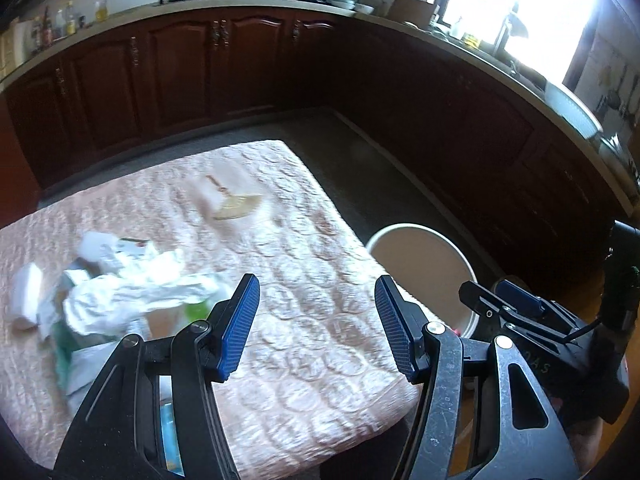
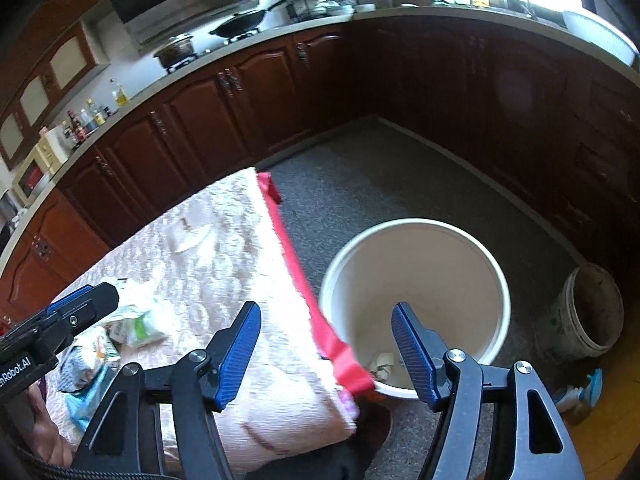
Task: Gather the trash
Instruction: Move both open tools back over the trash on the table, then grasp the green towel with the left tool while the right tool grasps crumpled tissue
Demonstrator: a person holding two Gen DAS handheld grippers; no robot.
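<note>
A pile of crumpled white and green wrappers (image 1: 128, 292) lies on the left of a table with a pink quilted cloth (image 1: 304, 360). A flat yellowish scrap (image 1: 236, 206) lies farther back. My left gripper (image 1: 316, 324) is open and empty above the cloth, right of the pile. A white bucket (image 2: 416, 276) stands on the floor by the table's right edge, with crumpled paper (image 2: 382, 364) at its bottom. My right gripper (image 2: 326, 354) is open and empty over the table edge and bucket rim. The pile also shows in the right wrist view (image 2: 132, 324).
Dark wooden cabinets (image 1: 240, 64) run along the back and right under a counter with pots and bottles. A dirty smaller bucket (image 2: 584, 316) stands on the grey floor at right. A red cloth edge (image 2: 304, 280) hangs along the table's side.
</note>
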